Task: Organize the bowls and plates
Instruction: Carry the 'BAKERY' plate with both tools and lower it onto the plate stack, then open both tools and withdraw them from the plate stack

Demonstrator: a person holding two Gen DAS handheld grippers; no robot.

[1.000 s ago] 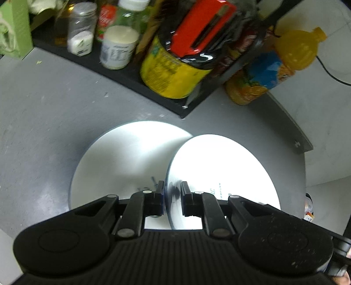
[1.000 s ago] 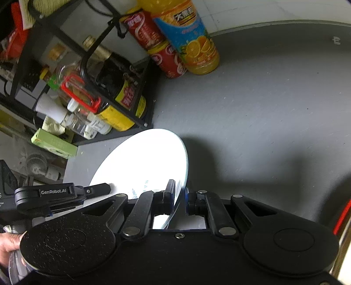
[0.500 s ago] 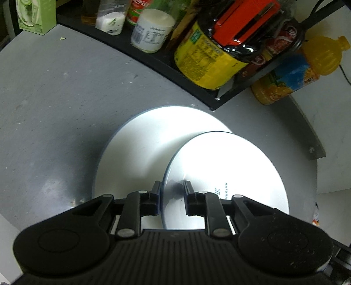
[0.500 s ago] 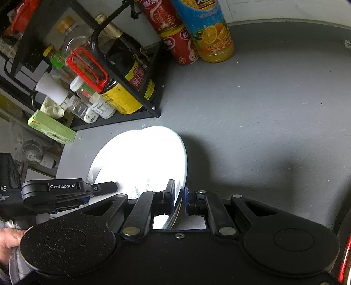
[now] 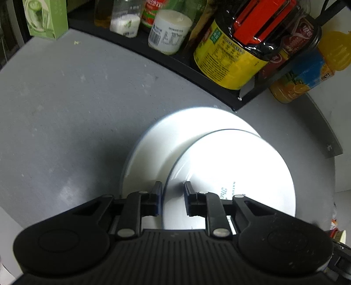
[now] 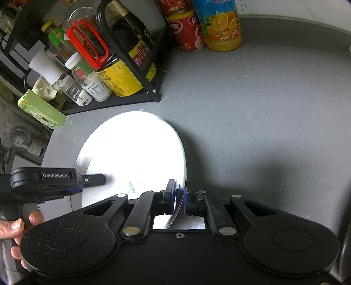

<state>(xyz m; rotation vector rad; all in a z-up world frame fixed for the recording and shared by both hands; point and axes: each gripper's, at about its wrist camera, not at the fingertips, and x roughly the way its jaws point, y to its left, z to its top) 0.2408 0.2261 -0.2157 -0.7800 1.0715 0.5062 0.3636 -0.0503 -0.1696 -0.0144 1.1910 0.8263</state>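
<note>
Two white plates are in the left wrist view. The lower plate (image 5: 171, 149) lies flat on the grey table (image 5: 65, 109). The upper plate (image 5: 237, 166), with blue print, overlaps its right half. My left gripper (image 5: 173, 197) is open, and the upper plate's rim passes between its spread fingers. In the right wrist view, my right gripper (image 6: 179, 198) is shut on the near rim of the tilted upper plate (image 6: 136, 149). The left gripper (image 6: 103, 178) reaches that plate's left edge, held by a hand (image 6: 13, 225).
A black wire rack (image 5: 197, 72) of jars and bottles stands just behind the plates, with a big dark bottle with a yellow label (image 5: 228, 57) at its corner. An orange juice bottle (image 6: 221, 26) and red cans (image 6: 186, 30) stand beside it. A green box (image 5: 46, 19) is at far left.
My left gripper's fingers have spread wider around the upper plate's rim. Both grippers and the upper plate have moved closer to the rack, and the upper plate now sits further over the lower one.
</note>
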